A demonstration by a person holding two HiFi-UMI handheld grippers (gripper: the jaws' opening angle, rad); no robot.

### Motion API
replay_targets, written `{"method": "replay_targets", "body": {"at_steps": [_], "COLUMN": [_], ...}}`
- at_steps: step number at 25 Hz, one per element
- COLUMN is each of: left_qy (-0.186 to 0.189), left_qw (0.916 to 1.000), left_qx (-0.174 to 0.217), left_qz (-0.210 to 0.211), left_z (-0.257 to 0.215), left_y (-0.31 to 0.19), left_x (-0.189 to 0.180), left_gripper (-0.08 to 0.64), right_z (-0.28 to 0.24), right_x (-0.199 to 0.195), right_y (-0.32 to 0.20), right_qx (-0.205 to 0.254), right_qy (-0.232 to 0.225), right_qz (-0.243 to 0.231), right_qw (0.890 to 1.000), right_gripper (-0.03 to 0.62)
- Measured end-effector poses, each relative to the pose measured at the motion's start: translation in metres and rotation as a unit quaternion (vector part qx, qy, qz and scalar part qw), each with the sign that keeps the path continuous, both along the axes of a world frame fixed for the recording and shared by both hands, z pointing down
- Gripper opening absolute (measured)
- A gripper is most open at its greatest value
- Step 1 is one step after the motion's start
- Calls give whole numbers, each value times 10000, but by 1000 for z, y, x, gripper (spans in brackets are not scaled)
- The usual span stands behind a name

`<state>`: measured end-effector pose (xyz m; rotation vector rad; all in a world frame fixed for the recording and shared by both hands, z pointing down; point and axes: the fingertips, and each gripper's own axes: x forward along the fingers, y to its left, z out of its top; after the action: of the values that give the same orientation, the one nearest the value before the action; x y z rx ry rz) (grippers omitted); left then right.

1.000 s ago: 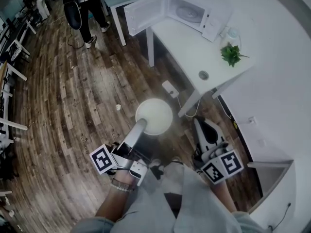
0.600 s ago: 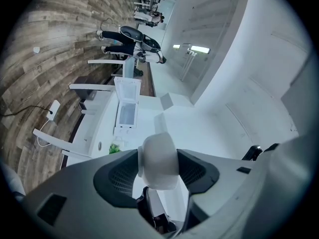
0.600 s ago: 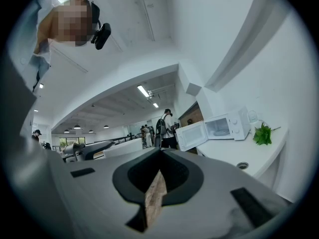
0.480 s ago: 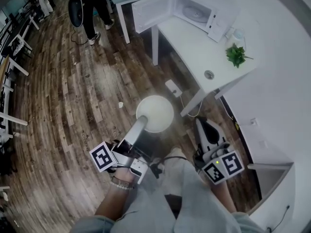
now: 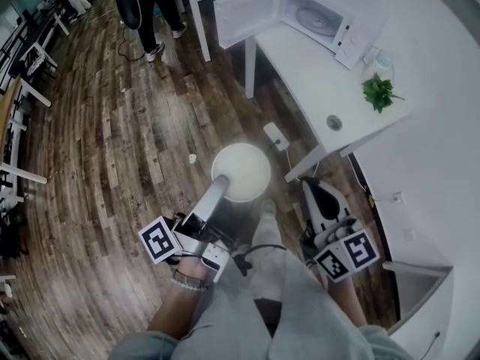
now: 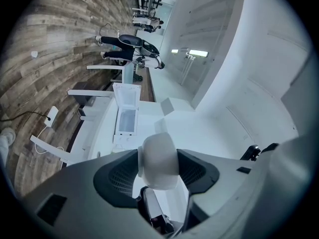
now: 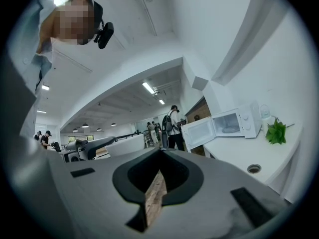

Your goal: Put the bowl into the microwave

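Currently in hand: I have the round white bowl (image 5: 247,169) carried by the left gripper (image 5: 222,184), level, over the brown wood-plank floor (image 5: 112,126) and well apart from the white box-shaped microwave (image 5: 324,19).
Left fingers: clamped on the bowl's near rim. In the left gripper view I see its rounded white body wedged between them, touching both sides.
Right gripper (image 5: 310,189): it hangs just beside the bowl, on the side nearer the microwave's counter, also well apart from the microwave.
Right fingers: pressed together with nothing between them. In the right gripper view I see only a thin sliver of floor through the slit.
Microwave: its door stands swung wide open toward the floor side, and I can make out the round turntable inside.
White counter (image 5: 307,70): the microwave sits at its far end, and the top runs from there toward me.
Small green leafy plant (image 5: 379,93): on the counter, on my side of the microwave, near the wall.
Round cable hole (image 5: 334,122): in the counter top, farther from the microwave than the plant.
White power strip (image 5: 275,136): on the floor between the bowl and the microwave, near a counter leg.
Bystander in dark trousers (image 5: 152,6): standing on the floor on the microwave's door side, apart from it.
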<state>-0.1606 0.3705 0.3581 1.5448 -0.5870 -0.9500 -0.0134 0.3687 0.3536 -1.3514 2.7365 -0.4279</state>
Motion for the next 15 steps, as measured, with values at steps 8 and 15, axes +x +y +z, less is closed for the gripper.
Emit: {"method": "replay_targets", "body": {"at_steps": [8, 15], "left_qy": [20, 8], "left_qw": [9999, 9996], "left_qx": [18, 60], "left_qz": [-119, -274], "left_z": [-4, -11], "left_y": [-49, -97], "left_x": [13, 26], "left_gripper": [233, 233], "right_z": [-2, -9], "right_x": [2, 9], "right_y": [-58, -112], "right_qx": [36, 146], "right_qy": [14, 116], "right_qz": [-330, -583], "right_qw": [9994, 9981], "right_gripper": [2, 2]}}
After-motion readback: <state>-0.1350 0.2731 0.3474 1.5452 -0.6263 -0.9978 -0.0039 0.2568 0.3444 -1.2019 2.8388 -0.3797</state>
